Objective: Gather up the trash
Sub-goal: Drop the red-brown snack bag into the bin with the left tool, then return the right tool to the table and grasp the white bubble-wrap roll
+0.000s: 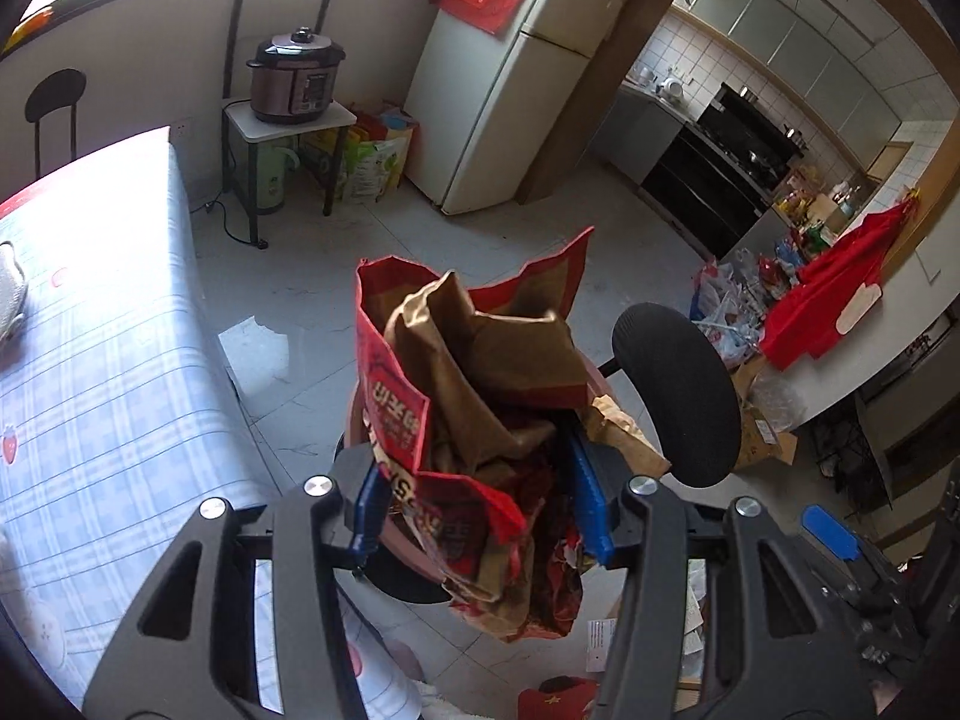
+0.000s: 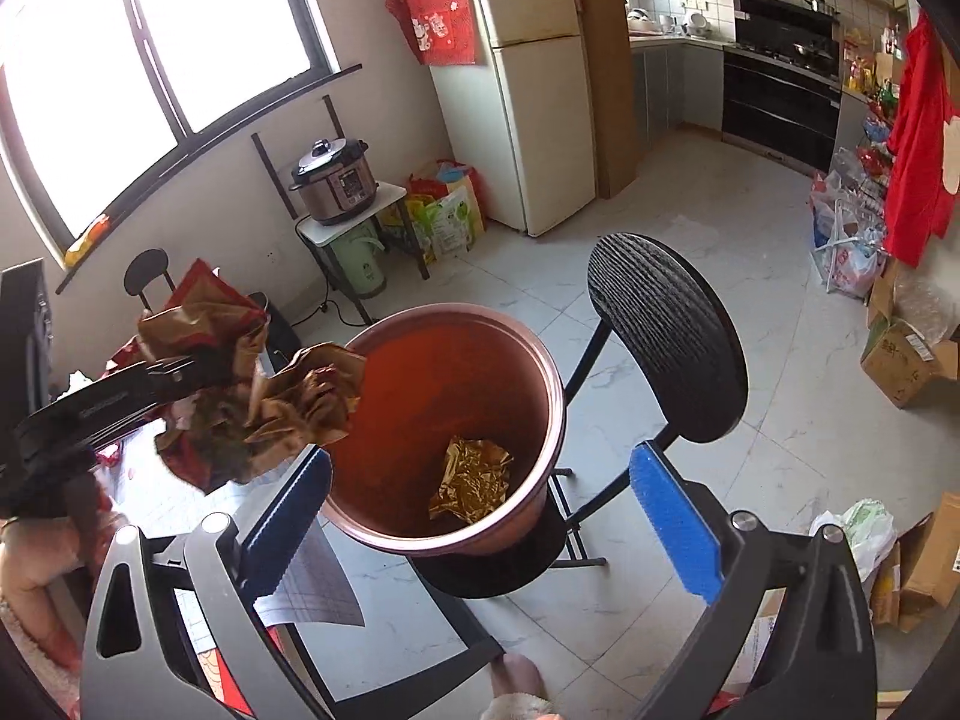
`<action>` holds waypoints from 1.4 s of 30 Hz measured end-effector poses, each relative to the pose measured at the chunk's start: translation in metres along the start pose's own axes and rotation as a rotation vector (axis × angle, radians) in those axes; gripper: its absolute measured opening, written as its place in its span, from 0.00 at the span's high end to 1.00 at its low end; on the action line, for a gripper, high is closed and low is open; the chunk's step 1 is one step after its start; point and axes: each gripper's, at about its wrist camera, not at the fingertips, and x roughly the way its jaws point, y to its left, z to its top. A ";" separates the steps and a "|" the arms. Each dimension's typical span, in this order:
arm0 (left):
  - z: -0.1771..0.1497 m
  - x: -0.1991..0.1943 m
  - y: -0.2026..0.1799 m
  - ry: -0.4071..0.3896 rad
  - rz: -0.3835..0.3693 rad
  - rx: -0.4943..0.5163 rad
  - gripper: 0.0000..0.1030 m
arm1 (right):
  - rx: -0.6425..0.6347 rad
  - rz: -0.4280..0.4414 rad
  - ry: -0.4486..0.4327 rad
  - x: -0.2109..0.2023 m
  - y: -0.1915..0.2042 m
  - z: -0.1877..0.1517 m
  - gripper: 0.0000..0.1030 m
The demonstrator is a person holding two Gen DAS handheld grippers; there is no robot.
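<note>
Gripping a crumpled red-and-brown paper wrapper bundle (image 1: pixel 474 414), the left gripper (image 1: pixel 480 504) is hanging at the round copper-red bin's (image 2: pixel 555 396) rim. The right gripper (image 2: pixel 480 516) is gaping wide, empty. Releasing here is risking spillage outside that rim.

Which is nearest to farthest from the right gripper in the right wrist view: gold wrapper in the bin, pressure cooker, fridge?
From the right gripper, open:
1. gold wrapper, just ahead at the bottom of the red bin.
2. pressure cooker, on the small stand, left by the window wall.
3. fridge, farther back, centre.
</note>
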 end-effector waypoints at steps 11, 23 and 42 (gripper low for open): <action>0.022 0.057 -0.021 0.033 -0.041 0.043 0.15 | 0.033 -0.015 0.004 -0.004 -0.024 -0.009 0.05; 0.000 -0.045 0.046 -0.105 0.158 -0.024 0.06 | -0.023 0.086 -0.001 0.011 0.011 -0.001 0.05; -0.165 -0.311 0.233 -0.359 0.597 -0.315 0.05 | -0.374 0.457 0.118 0.026 0.254 -0.034 0.05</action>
